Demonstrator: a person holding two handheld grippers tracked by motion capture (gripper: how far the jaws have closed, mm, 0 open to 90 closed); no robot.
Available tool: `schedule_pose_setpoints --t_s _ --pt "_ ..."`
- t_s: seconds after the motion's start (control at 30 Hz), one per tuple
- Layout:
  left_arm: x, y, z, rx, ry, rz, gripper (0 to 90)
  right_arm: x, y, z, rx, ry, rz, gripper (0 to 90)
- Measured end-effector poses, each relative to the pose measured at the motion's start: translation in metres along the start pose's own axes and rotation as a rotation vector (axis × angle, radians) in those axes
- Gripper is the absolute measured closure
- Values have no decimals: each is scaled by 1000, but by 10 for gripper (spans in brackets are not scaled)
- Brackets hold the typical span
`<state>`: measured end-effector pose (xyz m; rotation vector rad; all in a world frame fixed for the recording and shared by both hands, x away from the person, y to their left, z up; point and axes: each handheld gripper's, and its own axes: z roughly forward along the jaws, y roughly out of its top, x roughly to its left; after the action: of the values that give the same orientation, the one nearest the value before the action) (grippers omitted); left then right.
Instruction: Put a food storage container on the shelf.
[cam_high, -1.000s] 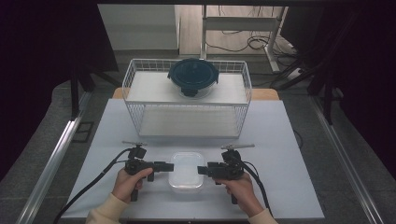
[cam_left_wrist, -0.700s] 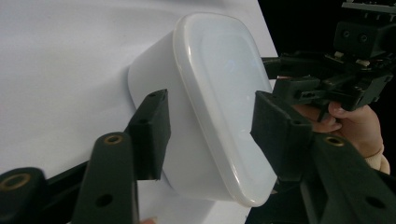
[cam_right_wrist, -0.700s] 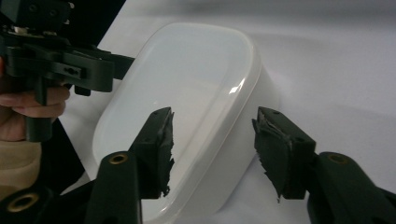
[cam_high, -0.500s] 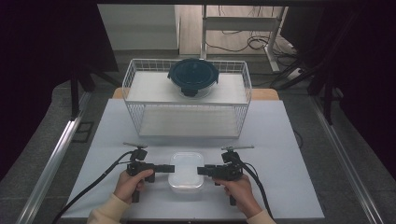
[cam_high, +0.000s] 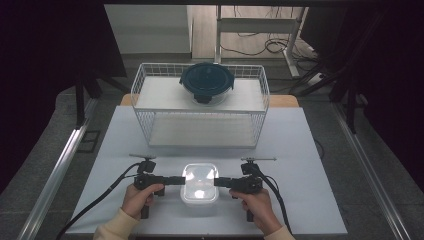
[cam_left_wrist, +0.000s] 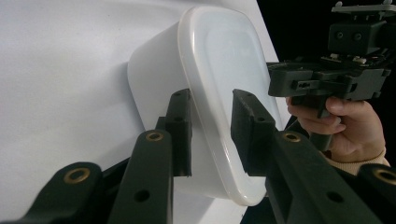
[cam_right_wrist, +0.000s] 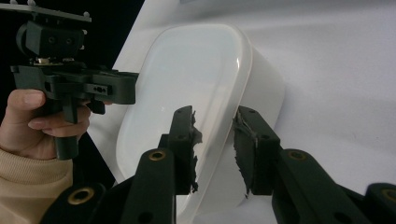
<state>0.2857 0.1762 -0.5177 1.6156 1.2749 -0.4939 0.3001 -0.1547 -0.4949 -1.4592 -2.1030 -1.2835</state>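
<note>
I have the white lidded container (cam_high: 200, 183) sitting on the worktop (cam_high: 310, 150) at about six o'clock, near its front edge, with the wire basket (cam_high: 145, 90) well apart from it at twelve o'clock and a dark round lidded bowl (cam_high: 206, 82) on the basket's upper shelf. My left tool (cam_high: 181, 180) comes in from nine o'clock and my right tool (cam_high: 218, 182) from three o'clock, each with its jaws straddling the container's lid rim. Both sets of jaws have just been closing on that rim; in the left gripper view (cam_left_wrist: 211, 135) and the right gripper view (cam_right_wrist: 215, 149) a sliver of gap shows beside the pads, so I read them as not quite pressing yet, near closed but without a firm grip. I judge this to be the grasp step, taking the container from both sides. Next I would finish the squeeze evenly on both ends, then lift level so the container does not tip or slip from the thin rim.
</note>
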Motion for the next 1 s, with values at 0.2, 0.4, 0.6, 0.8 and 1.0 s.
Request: schedule_pose_setpoints --t_s 0.2,0.4,0.6,0.8,1.0 --pt "-6 -1 -5 -26 -10 18 757 3 0 -6 -14 7 -18 735" --pt "-8 -2 -8 -41 -5 31 786 8 1 -10 -29 7 -46 763" --pt "-11 -2 -11 -51 -4 48 802 10 1 -13 -40 11 -66 790" --pt "-13 -3 -13 -57 3 64 801 11 1 -13 -43 16 -77 792" --pt "-21 -2 -20 -73 -16 88 801 17 3 -18 -61 25 -110 792"
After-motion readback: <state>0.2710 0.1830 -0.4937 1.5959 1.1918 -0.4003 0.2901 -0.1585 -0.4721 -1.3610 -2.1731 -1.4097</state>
